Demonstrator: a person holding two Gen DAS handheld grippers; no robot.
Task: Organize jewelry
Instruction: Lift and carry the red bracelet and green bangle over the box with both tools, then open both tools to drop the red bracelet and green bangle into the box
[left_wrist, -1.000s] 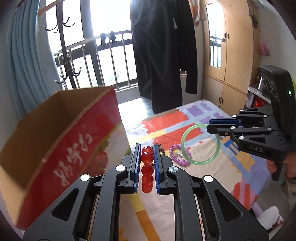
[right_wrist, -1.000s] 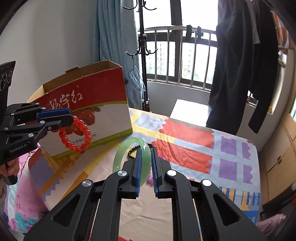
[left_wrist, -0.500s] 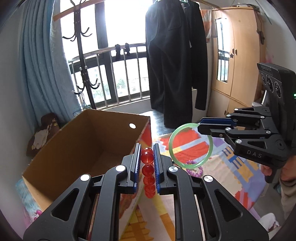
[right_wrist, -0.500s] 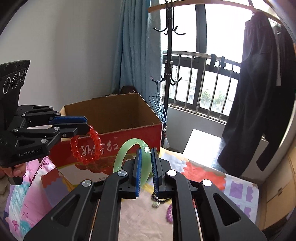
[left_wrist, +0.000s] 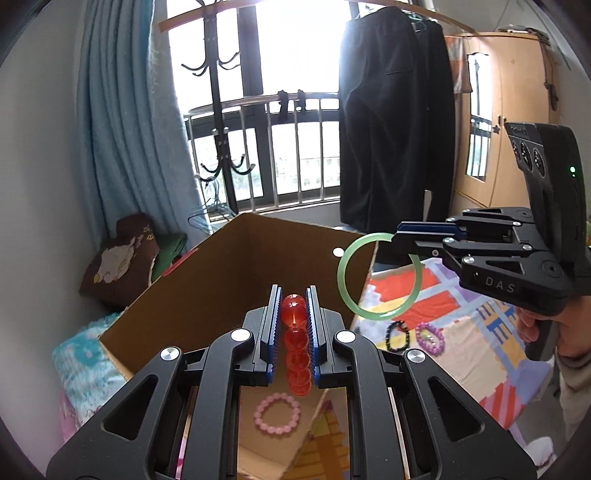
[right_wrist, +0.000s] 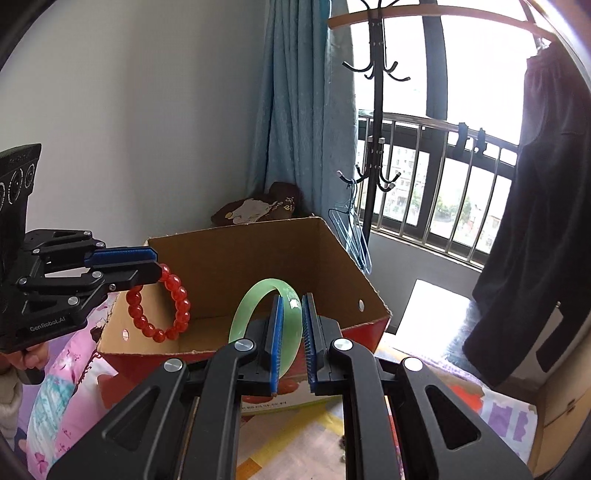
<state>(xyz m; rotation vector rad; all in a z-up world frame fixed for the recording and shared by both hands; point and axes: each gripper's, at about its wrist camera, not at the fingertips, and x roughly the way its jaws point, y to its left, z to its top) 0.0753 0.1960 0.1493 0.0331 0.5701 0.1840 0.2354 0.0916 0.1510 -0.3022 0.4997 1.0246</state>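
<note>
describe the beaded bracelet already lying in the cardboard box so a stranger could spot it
Find the big open brown cardboard box on the bed. On its floor, below the left gripper, lies a pale pink beaded bracelet. It is the only piece visible inside; the black and purple bracelets lie outside on the patterned sheet.

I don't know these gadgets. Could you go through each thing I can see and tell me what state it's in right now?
Left tongs: shut on the red bead bracelet.
Right tongs: shut on the green bangle.
Cardboard box: open on top.
Pink bead bracelet: lying inside the box.
Black bracelet: lying on the patterned cover.
Purple bracelet: lying beside the black one.
</note>
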